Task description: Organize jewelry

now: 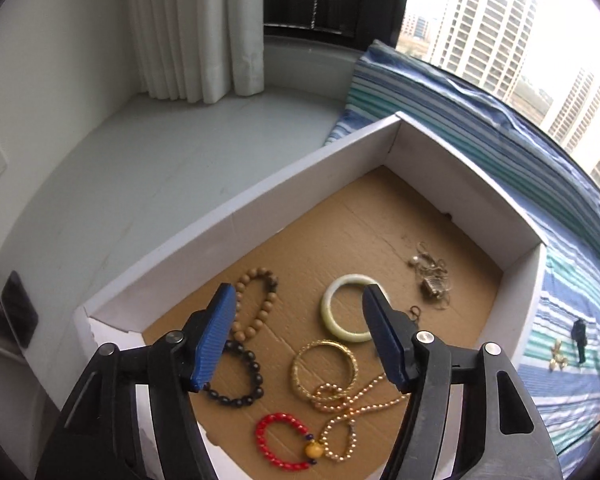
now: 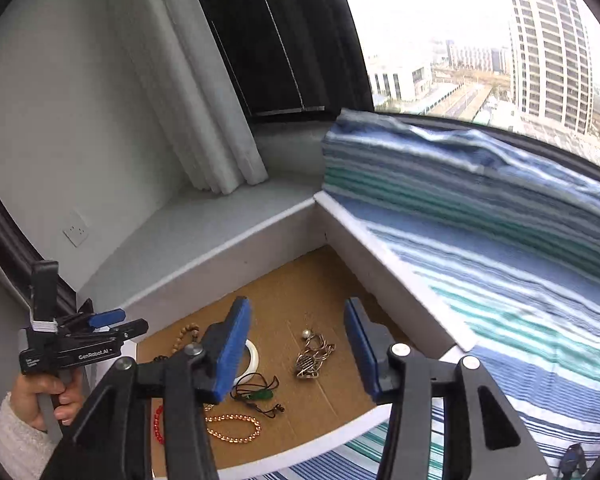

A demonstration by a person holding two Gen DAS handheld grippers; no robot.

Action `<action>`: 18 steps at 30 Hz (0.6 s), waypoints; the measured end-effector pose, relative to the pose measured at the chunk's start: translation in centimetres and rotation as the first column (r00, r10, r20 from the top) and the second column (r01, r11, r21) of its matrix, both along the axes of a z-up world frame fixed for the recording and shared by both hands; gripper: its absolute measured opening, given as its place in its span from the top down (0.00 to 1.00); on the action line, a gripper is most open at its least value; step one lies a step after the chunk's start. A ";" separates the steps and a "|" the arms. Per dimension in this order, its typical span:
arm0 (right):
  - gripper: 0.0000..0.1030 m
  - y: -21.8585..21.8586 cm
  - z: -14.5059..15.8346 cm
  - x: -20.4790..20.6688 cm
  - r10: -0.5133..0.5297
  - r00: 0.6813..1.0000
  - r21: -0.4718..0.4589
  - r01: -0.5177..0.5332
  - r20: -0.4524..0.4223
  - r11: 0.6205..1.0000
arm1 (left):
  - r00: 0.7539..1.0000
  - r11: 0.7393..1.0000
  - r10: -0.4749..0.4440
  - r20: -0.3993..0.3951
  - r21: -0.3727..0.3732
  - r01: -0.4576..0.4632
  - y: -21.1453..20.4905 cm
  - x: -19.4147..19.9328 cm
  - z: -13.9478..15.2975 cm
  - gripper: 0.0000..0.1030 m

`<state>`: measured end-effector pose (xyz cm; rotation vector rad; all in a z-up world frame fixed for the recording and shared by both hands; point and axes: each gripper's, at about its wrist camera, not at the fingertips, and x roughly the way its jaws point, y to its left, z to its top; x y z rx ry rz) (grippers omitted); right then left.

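A white box (image 1: 220,220) with a brown cardboard floor holds the jewelry. In the left wrist view my left gripper (image 1: 300,296) hangs open over it with nothing between its pads. Below lie a pale jade bangle (image 1: 350,306), a gold bangle (image 1: 325,368), a gold bead necklace (image 1: 352,412), a red bead bracelet (image 1: 280,440), a tan bead bracelet (image 1: 256,304) and a black bead bracelet (image 1: 244,380). My right gripper (image 2: 297,306) is open too, above a tangle of silver pieces (image 2: 312,354) and a green pendant on a black cord (image 2: 260,394).
The box (image 2: 392,280) rests partly on a blue and green striped cloth (image 2: 500,272) on a window ledge. Small gold earrings (image 1: 558,356) and a dark piece (image 1: 579,338) lie on the cloth outside the box. A hand (image 2: 56,392) holds the left gripper (image 2: 128,322).
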<state>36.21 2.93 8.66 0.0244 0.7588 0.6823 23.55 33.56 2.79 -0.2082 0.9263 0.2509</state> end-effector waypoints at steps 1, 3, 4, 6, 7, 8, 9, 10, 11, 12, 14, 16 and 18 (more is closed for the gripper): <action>0.52 -1.3 1.6 -1.1 -0.002 0.999 0.013 0.001 0.042 1.000 | 1.000 1.000 -0.021 0.017 0.006 0.020 -1.1 -0.4 0.7 0.30; 0.51 -4.6 4.4 -3.6 -0.016 0.992 0.029 0.013 0.123 1.000 | 0.996 0.997 -0.071 0.052 0.018 0.070 -3.9 -1.6 2.0 0.19; 0.48 -6.3 5.6 -4.9 -0.027 0.987 0.034 0.022 0.160 0.999 | 0.992 0.995 -0.104 0.071 0.020 0.103 -5.5 -2.2 2.6 0.17; 0.41 -10.2 7.4 -7.6 -0.062 0.970 0.031 0.056 0.236 0.998 | 0.980 0.985 -0.175 0.097 0.011 0.175 -8.8 -3.3 3.1 0.10; 0.39 -12.3 7.9 -8.9 -0.086 0.959 0.020 0.084 0.269 0.996 | 0.972 0.977 -0.210 0.105 0.003 0.211 -10.5 -3.6 3.0 0.10; 0.39 -14.5 8.1 -10.2 -0.112 0.948 0.007 0.115 0.299 0.993 | 0.963 0.969 -0.247 0.106 -0.005 0.249 -12.3 -4.0 2.7 0.08; 0.39 -16.6 8.1 -11.4 -0.139 0.936 -0.008 0.149 0.323 0.989 | 0.954 0.958 -0.284 0.100 -0.013 0.286 -14.2 -4.4 2.3 0.08; 0.39 -18.8 7.8 -12.5 -0.170 0.925 -0.026 0.190 0.341 0.981 | 0.944 0.947 -0.316 0.089 -0.025 0.319 -16.0 -4.6 1.6 0.08; 0.39 -20.8 7.2 -13.5 -0.206 0.913 -0.041 0.235 0.351 0.971 | 0.935 0.936 -0.347 0.074 -0.036 0.350 -17.9 -4.7 0.7 0.08; 0.39 -22.8 6.4 -14.3 -0.244 0.904 -0.058 0.281 0.352 0.958 | 0.925 0.925 -0.376 0.055 -0.046 0.378 -19.8 -4.7 -0.3 0.08; 0.39 -26.4 3.9 -15.7 -0.309 0.898 -0.096 0.354 0.314 0.930 | 0.903 0.901 -0.430 0.014 -0.066 0.430 -23.4 -4.8 -2.4 0.08; 0.39 -29.4 0.6 -16.8 -0.367 0.898 -0.127 0.404 0.243 0.906 | 0.881 0.880 -0.473 -0.038 -0.083 0.468 -26.7 -4.8 -4.5 0.08; 0.39 -31.8 -3.2 -17.9 -0.419 0.894 -0.150 0.441 0.157 0.885 | 0.856 0.859 -0.510 -0.088 -0.102 0.502 -29.7 -4.9 -6.6 0.08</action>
